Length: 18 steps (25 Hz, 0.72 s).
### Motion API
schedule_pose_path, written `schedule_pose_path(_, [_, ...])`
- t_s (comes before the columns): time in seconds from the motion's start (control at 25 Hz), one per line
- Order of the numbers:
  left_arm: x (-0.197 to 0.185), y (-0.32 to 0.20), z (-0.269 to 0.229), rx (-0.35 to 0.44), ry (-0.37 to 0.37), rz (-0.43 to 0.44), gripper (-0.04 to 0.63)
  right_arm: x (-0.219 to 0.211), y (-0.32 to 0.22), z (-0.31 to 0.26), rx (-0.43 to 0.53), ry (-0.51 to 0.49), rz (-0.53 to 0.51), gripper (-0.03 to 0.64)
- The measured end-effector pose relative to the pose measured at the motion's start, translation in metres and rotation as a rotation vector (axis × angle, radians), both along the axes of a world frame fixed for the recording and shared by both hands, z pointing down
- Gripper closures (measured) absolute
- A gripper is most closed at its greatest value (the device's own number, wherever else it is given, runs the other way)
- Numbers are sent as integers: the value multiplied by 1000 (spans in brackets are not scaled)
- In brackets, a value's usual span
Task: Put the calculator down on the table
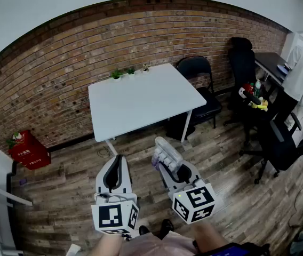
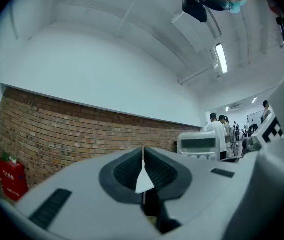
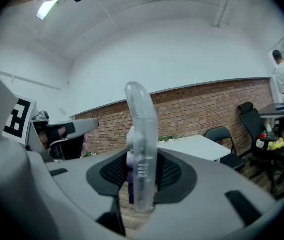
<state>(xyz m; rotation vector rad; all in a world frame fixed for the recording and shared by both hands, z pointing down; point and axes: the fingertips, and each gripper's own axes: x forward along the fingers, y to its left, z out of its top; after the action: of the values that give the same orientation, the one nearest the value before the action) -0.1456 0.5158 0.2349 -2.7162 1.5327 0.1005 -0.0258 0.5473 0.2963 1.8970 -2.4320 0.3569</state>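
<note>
Calculator (image 1: 166,152): upright and edge-on in the right gripper (image 1: 167,167), up in the air over the wooden floor (image 1: 61,196), well short of the surface (image 1: 141,100).
Right fingers: clamped on the calculator's lower part, one pad on each face.
Left gripper (image 2: 143,156): fingers together with nothing between them, held level just beside the right one (idle, by the look of it).
Surface: white and bare, apart from small plants (image 1: 117,74) along the far edge by the brick wall (image 1: 61,63).
Step in hand: most likely the carry toward the surface, with the put-down itself not yet begun.
Doing it well: close the gap first, aim for the bare middle rather than the near edge, tip the calculator so its back faces down, lower until it rests flat, only then part the fingers, then pull straight back.
Risk: letting go while upright or too high (probably a topple or a clatter).
</note>
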Motion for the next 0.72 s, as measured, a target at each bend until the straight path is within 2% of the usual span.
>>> schedule_pose_path(0.28, [15,-6,6,-8,-15,-11,574,15,-8,4,-3,-9,-13,483])
schedule_pose_path(0.48, [34,-9,13,-18,-35,-22,574,34,-11,7,6,-69,-31,482])
schedule_pose_path(0.72, [59,-14,22,-33,-47,-34,574,64,-23,14,-14,-53,-32,482])
